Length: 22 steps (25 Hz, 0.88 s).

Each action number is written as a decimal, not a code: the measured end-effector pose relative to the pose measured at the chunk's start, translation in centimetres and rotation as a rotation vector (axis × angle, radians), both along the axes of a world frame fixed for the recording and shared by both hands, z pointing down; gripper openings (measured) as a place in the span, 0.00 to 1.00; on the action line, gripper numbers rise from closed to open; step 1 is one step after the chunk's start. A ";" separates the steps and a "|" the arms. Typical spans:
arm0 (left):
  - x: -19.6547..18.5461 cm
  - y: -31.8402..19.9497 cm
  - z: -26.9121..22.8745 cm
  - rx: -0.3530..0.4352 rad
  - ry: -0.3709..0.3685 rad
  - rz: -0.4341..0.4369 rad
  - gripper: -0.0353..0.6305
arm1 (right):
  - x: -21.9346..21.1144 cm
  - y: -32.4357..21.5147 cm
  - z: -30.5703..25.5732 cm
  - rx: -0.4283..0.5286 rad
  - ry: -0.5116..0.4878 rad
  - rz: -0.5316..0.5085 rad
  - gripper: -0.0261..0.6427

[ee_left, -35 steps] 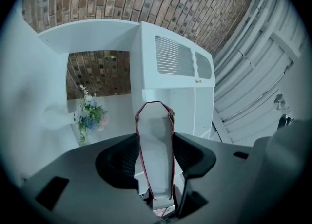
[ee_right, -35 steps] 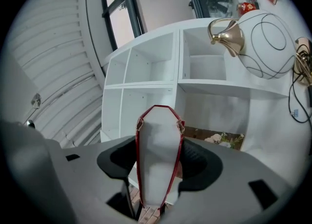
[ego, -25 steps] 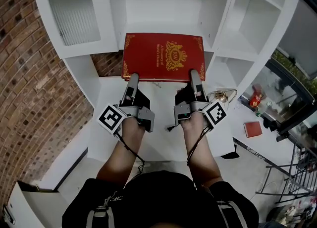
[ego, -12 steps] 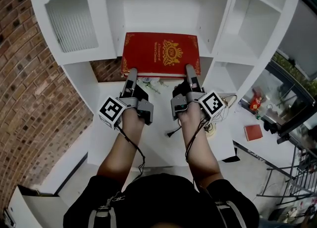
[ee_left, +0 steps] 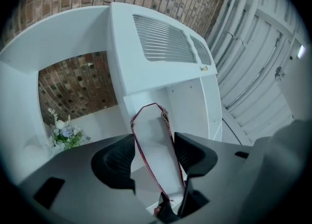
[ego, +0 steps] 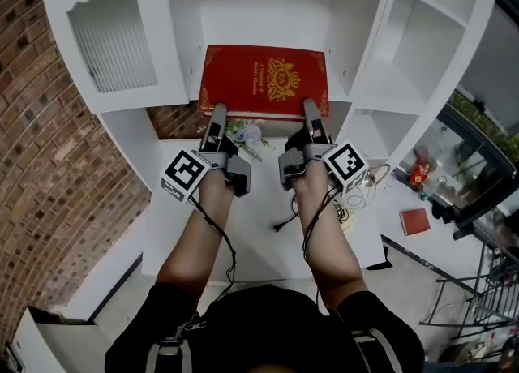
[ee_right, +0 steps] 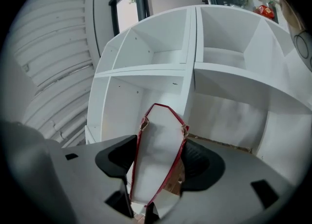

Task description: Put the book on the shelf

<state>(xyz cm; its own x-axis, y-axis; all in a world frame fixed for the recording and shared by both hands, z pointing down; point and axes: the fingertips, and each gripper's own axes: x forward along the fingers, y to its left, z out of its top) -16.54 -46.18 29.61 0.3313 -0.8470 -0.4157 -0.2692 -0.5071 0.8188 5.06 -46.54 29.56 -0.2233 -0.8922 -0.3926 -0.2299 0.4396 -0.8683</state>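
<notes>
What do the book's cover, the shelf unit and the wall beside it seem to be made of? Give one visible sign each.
Book cover: red cloth or leather-look board, matte, with gold stamped ornament; which covering is unclear.
Shelf unit: probably painted or laminated wood board; smooth white flat panels.
Wall: bare brick, rough red-brown with mortar lines.

1. Looks like a home, living-room sort of corner; whether lived in or a staged set, cannot tell.
2. Far side: tall white shelf unit (ego: 389, 63) with open compartments and a louvred cabinet door (ego: 113, 43) at its left.
3. Left: bare brick wall (ego: 49, 169).
4. Near: white table (ego: 251, 233) carrying a small bunch of flowers (ego: 243, 132).
5. Right: dark-framed glazing (ego: 474, 152), greenery behind it.
</notes>
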 end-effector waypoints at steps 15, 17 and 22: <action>-0.3 -1.7 -4.1 0.215 -0.759 -0.352 0.54 | 2.2 -1.8 -4.3 0.110 0.679 0.435 0.60; -0.2 -1.6 -4.6 0.240 -0.820 -0.380 0.54 | 2.0 -1.6 -5.1 0.138 0.792 0.496 0.59; -0.1 -2.0 -5.4 0.268 -0.913 -0.398 0.54 | 1.2 -1.5 -6.3 0.191 0.960 0.556 0.54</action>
<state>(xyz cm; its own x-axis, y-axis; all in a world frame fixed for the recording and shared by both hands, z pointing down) -16.59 -48.13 24.23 0.3309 -0.8812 -0.3376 -0.9202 -0.3806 0.0914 6.25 -48.08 23.31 -0.0962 -0.9054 -0.4134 -0.9722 0.1745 -0.1560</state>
